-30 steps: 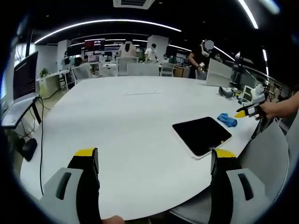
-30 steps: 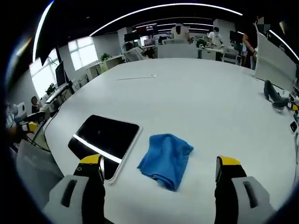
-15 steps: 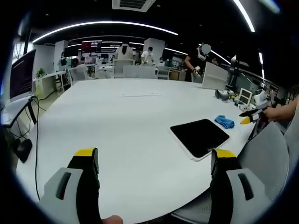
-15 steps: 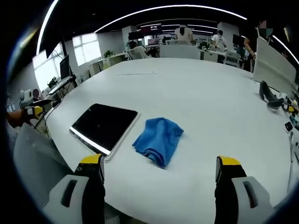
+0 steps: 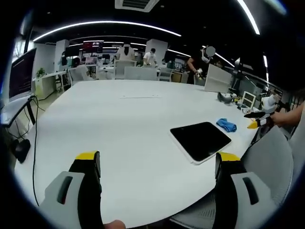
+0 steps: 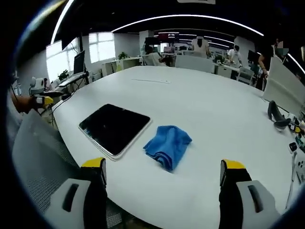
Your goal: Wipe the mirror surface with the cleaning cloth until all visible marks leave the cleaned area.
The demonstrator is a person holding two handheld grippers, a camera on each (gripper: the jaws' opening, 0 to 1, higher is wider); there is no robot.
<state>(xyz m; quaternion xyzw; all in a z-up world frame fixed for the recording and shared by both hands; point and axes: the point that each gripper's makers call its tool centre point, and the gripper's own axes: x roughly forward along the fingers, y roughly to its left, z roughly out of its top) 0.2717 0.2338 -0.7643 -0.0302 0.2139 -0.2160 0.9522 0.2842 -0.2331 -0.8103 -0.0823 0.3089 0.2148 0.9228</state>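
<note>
Left gripper view, left to right: the left gripper (image 5: 157,164) has its yellow-tipped jaws spread wide, holding nothing, above the near edge of a large white table (image 5: 119,119). The mirror (image 5: 200,140), a dark slab with a pale rim, lies flat near the table's right edge. Just beyond it, apart from its far corner, lies the blue cloth (image 5: 226,125). At the far right a hand holds the right gripper (image 5: 255,120) out past the table edge; whether its jaws are apart cannot be told here. A grey chair back (image 5: 269,157) stands below it.

Right gripper view, left to right: at the far left edge a hand holds the left gripper (image 6: 39,101), beside a grey mesh chair back (image 6: 35,152). The mirror (image 6: 115,129) lies flat near the table (image 6: 209,109) edge, its surface dark. The cloth (image 6: 167,146), crumpled, rests on the table just right of the mirror, not touching it. The right gripper (image 6: 162,174) has its jaws wide apart and empty, short of both objects. A dark object (image 6: 276,114) lies far right.
</note>
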